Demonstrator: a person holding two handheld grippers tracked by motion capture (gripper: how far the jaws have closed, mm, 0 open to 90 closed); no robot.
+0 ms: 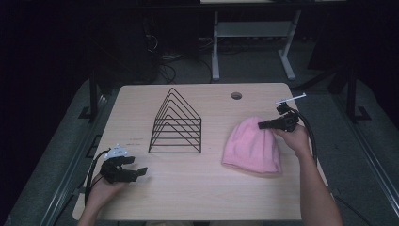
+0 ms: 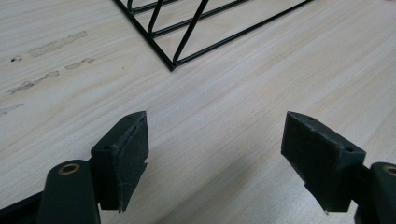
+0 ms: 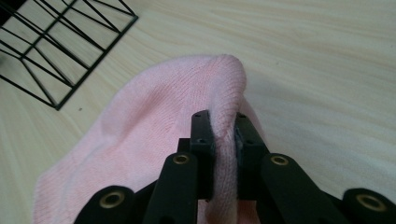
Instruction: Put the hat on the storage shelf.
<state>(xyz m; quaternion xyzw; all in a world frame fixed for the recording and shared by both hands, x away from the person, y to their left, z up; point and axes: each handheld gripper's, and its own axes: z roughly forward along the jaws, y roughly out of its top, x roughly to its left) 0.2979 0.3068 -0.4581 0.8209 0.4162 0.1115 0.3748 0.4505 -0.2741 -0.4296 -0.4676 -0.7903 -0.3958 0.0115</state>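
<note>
Already I had the right tongs pinched on the crown of the pink knit beanie, lying on the desk beside the black wire rack, presumably for lifting, while the left tongs waited wide, empty.

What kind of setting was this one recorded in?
Probably a lab or workshop, not a home: a light wood table with a cable hole, another bench's white frame behind it, and tangled cables on the dark floor.
</note>
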